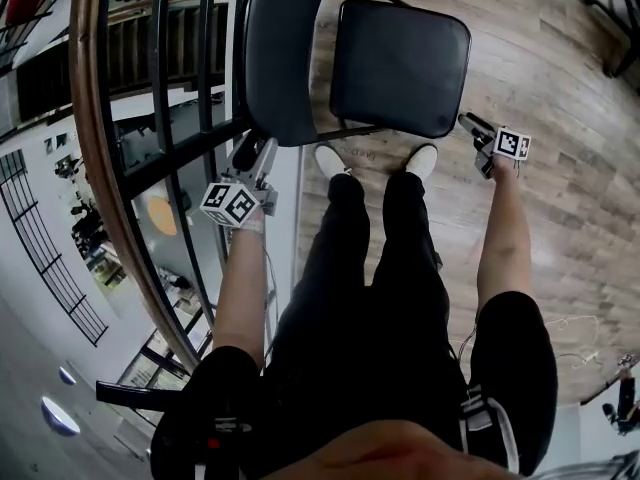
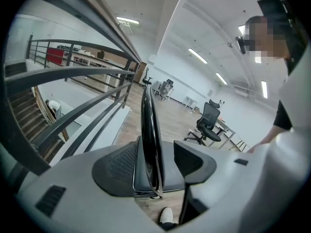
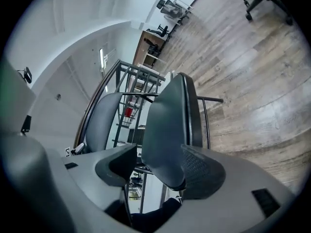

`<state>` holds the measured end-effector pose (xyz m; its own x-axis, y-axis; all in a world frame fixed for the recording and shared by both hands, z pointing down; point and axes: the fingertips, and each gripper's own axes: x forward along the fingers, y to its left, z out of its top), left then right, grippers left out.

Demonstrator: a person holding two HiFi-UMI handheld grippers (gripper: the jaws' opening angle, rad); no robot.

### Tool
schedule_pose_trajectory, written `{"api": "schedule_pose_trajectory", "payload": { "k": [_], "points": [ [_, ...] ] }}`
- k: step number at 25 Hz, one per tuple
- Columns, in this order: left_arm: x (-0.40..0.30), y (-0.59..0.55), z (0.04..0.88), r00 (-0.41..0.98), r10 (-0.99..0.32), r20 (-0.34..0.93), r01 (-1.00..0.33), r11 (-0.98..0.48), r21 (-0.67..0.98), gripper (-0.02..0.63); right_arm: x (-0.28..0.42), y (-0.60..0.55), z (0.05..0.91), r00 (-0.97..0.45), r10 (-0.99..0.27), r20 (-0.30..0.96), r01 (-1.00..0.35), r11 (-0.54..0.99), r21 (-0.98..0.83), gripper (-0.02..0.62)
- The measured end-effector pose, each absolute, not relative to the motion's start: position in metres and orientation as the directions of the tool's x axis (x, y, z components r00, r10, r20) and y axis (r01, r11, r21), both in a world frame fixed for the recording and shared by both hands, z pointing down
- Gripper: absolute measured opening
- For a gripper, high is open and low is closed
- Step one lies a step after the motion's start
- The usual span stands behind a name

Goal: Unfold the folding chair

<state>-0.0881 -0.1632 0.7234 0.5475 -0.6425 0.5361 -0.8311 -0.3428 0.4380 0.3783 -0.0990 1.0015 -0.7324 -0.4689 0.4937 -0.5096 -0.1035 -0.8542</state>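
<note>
Left gripper [image 1: 243, 156] hangs open at the backrest [image 1: 285, 53] of the folding chair [image 1: 350, 131] in the head view. The right gripper [image 1: 476, 128], also open, sits just beside the front corner of the seat [image 1: 400, 66]. The chair stands on the wooden floor [image 1: 560, 88] directly in front of the person's white shoes [image 1: 332, 160], next to a dark railing [image 1: 160, 108]. With the seat lying flat, the chair looks fully unfolded, which would explain why neither claw grips it. Each gripper's cube [image 1: 228, 203] carries square black-and-white markers. No words or brands can be read.

Left gripper view: the jaws stand wide apart with the backrest's thin edge upright between them, and the pads do not press on it. An office chair [image 2: 209, 123] stands far behind.

Right gripper view: the jaws are equally spread and hold nothing. The seat's edge rises between them, close to one pad [image 3: 201, 171]. No writing is legible here.
</note>
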Motion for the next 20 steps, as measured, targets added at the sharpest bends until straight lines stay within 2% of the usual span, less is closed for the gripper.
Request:
{"api": "schedule_pose_trajectory", "payload": {
  "k": [5, 9, 10, 13, 15, 20],
  "points": [
    [-0.095, -0.128, 0.681, 0.518, -0.645, 0.562, -0.854, -0.356, 0.379, 0.227, 0.333, -0.093, 0.905, -0.756, -0.461, 0.464, -0.54, 0.039, -0.841, 0.261],
    [-0.065, -0.117, 0.629, 0.582, -0.626, 0.518, -0.812, -0.471, 0.343, 0.225, 0.278, -0.109, 0.789, -0.799, -0.462, 0.384, -0.542, 0.279, -0.792, 0.258],
    [-0.053, -0.113, 0.612, 0.62, -0.612, 0.491, -0.784, -0.513, 0.351, 0.222, 0.26, -0.11, 0.753, -0.82, -0.461, 0.338, -0.515, 0.337, -0.788, 0.236],
    [-0.018, -0.102, 0.553, 0.728, -0.565, 0.388, -0.685, -0.623, 0.378, 0.139, 0.209, -0.105, 0.639, -0.869, -0.447, 0.21, -0.439, 0.504, -0.744, 0.129],
    [0.001, -0.106, 0.514, 0.774, -0.546, 0.32, -0.633, -0.685, 0.361, 0.117, 0.183, -0.109, 0.572, -0.878, -0.451, 0.158, -0.43, 0.599, -0.676, 0.084],
    [0.027, -0.104, 0.441, 0.818, -0.513, 0.258, -0.571, -0.778, 0.261, 0.051, 0.138, -0.105, 0.461, -0.857, -0.503, 0.109, -0.469, 0.677, -0.566, 0.007]
  ]
}}
